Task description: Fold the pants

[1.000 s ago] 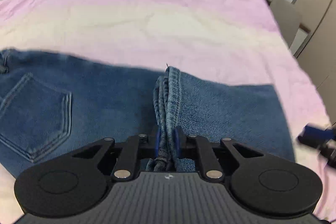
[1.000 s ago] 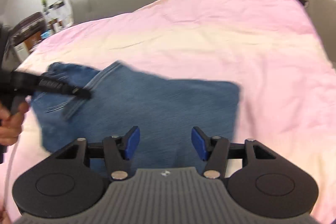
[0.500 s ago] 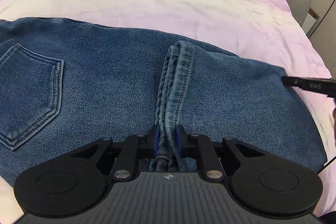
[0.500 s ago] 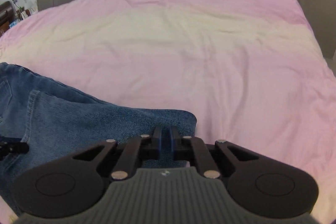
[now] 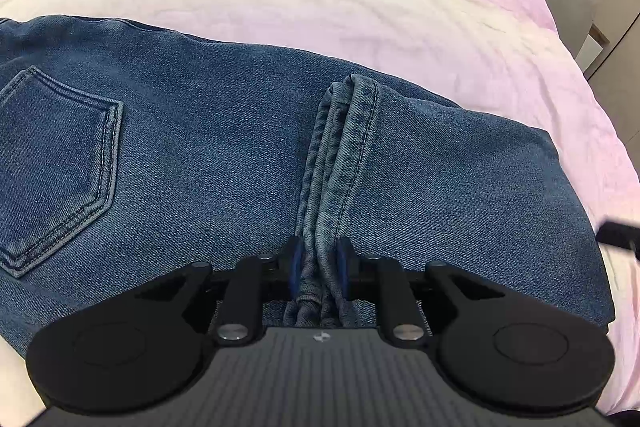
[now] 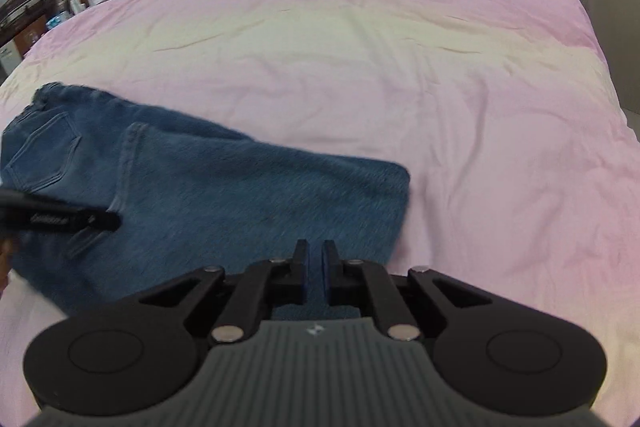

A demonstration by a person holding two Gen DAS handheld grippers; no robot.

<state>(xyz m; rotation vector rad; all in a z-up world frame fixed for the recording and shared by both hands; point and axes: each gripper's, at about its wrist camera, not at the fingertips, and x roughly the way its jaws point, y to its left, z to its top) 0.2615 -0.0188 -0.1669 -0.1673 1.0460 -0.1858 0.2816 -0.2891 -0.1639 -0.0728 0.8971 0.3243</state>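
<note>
The left gripper (image 5: 318, 263) was clamped on a bunched hem of the jeans (image 5: 200, 155), its blue pads (image 5: 296, 265) pressed against the gathered cloth from both sides. In the right wrist view its dark body reached in from the left edge. The right gripper (image 6: 315, 267) had its fingers nearly together, a thin gap between them; whether cloth lay in that gap could not be told.
</note>
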